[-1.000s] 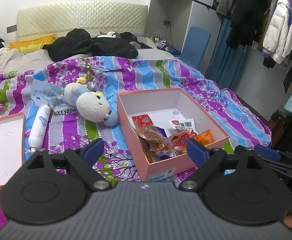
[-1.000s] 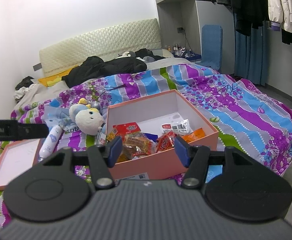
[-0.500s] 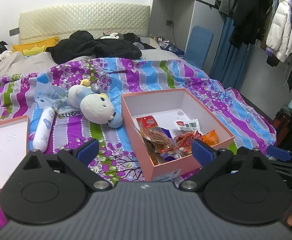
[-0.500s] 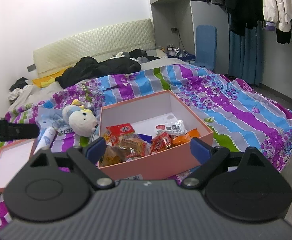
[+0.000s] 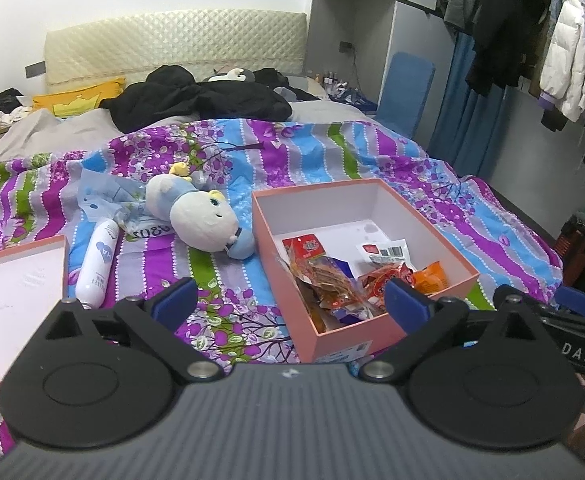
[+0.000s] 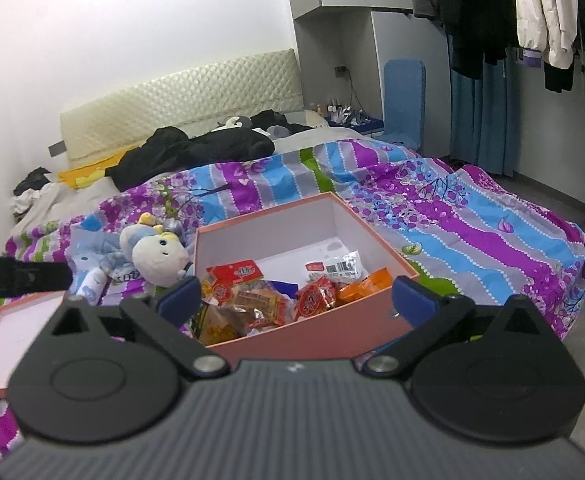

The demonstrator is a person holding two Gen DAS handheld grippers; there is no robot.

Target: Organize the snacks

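Snack packets (image 5: 344, 276) lie piled in the near-left part of a pink box (image 5: 366, 320) on the bed (image 5: 372, 152); the far half of the box is bare. Packets look light, crinkly and slippery; contents likely crushable, so pinch a sealed edge or corner, not the middle. Box is stiff card, probably light. Left tongs (image 5: 290, 302) spread wide, nothing between them. Right tongs (image 6: 296, 296) have just been opening and stand wide too, empty, box straight ahead. Left of the box: plush toy (image 5: 202, 220), white bottle (image 5: 96, 264), box lid (image 5: 12, 300) at the near left edge.
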